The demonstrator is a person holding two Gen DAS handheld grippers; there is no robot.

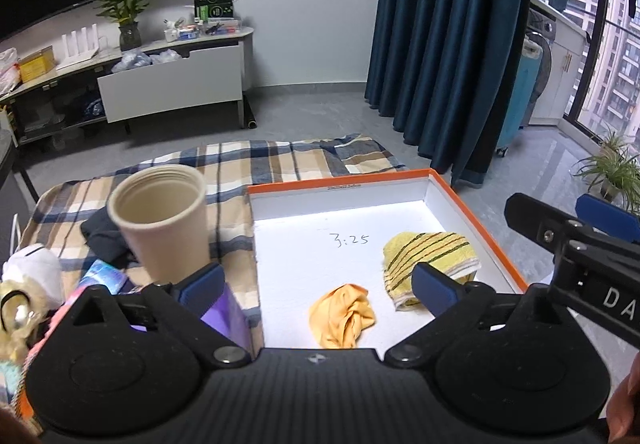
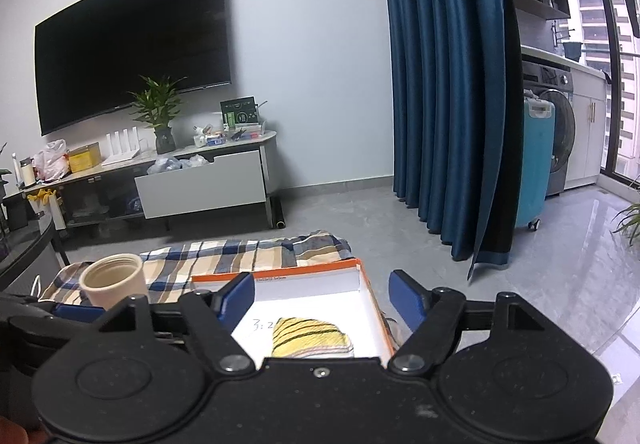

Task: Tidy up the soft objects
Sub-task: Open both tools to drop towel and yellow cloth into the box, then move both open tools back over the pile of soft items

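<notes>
Between placements: yellow striped towel [image 1: 430, 262] and orange cloth [image 1: 342, 314] lying in orange-rimmed box [image 1: 340, 180]. Left gripper [image 1: 316, 284] and right gripper [image 2: 322, 298] both spread, empty. Next: reaching for dark cloth [image 1: 106, 240] beside paper cup [image 1: 160, 222] on plaid blanket [image 1: 256, 160].

My left gripper [image 1: 318, 286] hangs with jaws spread over the orange-rimmed box [image 1: 476, 212], where an orange cloth [image 1: 342, 318] and striped yellow towel [image 1: 430, 254] lie apart.
</notes>
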